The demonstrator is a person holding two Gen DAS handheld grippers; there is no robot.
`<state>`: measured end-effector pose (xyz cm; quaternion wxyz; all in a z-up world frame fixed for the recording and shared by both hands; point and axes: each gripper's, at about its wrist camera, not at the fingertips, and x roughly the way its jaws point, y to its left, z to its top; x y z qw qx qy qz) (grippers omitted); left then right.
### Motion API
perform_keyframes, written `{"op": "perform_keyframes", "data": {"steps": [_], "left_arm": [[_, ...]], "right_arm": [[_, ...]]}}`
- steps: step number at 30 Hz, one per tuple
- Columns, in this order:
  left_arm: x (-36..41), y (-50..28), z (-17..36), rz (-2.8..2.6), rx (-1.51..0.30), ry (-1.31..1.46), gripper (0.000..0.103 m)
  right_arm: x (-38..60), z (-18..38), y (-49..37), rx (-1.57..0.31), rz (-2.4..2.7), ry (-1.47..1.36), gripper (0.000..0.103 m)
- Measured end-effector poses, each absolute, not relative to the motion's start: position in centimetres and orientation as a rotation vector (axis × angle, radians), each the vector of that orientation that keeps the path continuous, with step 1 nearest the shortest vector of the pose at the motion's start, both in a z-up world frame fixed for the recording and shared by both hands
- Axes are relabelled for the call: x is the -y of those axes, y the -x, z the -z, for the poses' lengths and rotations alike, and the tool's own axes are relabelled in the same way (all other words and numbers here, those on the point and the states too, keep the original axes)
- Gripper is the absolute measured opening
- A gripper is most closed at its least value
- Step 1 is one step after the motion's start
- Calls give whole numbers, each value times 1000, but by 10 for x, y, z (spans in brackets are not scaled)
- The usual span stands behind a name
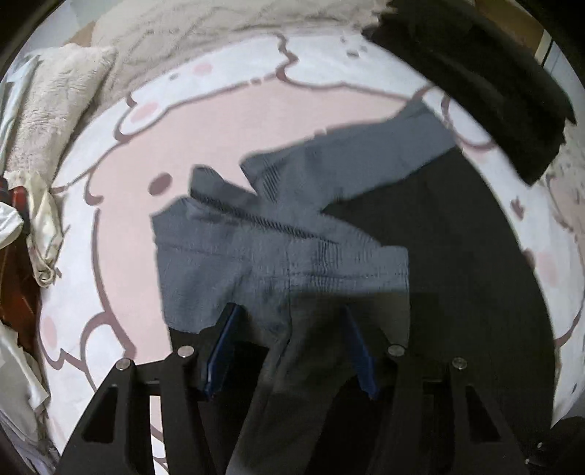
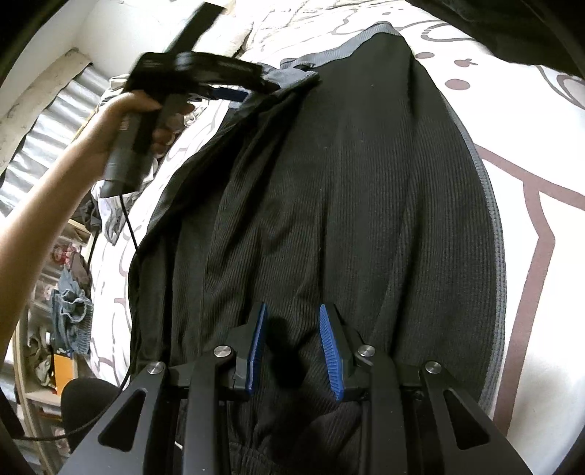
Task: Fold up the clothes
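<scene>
A black ribbed knit garment with grey trim lies lengthwise on the bed. In the right wrist view my right gripper is shut on a bunch of its black cloth at the near end. The left wrist view is blurred. There the garment's grey part lies crumpled under my left gripper. Its blue pads stand well apart, with grey cloth running up between them. From the right wrist view, a hand holds the left gripper at the garment's far left corner, by the grey edge.
The bed sheet is white and pink with brown cartoon outlines. A fluffy cream blanket and a black cloth pile lie at the far side. Cluttered shelves and denim items stand left of the bed. A black cable hangs from the left gripper.
</scene>
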<state>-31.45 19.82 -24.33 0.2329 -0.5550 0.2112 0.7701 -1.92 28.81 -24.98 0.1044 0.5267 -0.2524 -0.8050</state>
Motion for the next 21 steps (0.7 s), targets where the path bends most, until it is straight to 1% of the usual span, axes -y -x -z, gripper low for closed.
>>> {"op": "perform_keyframes", "data": {"steps": [1,2,3,5,14,15,16,21], "left_arm": [[-198,314,243,-2106,-564,1529,51],[-197,313,242,-2095,-540,1535,37],[-197,312,241,-2083,-516,1540,31],[-196,310,237,-2088,-514,1532,14],[-192,295,202,-2137,-433,1431,13],[-194,296,198,-2158,-437,1409,9],[-194,296,193,-2181,-439,1388,3],[-164,301,161,-2318,-428,1297,3]], "right_arm": [[-288,250,19,744,2372,-1552,29],[-288,250,19,745,2372,-1550,29],[-288,250,19,746,2371,-1550,29],[-287,250,19,746,2371,-1549,29],[-284,248,19,725,2380,-1553,29],[-284,248,19,719,2382,-1553,29],[-283,248,19,715,2383,-1553,30],[-281,249,19,712,2383,-1552,30]]}}
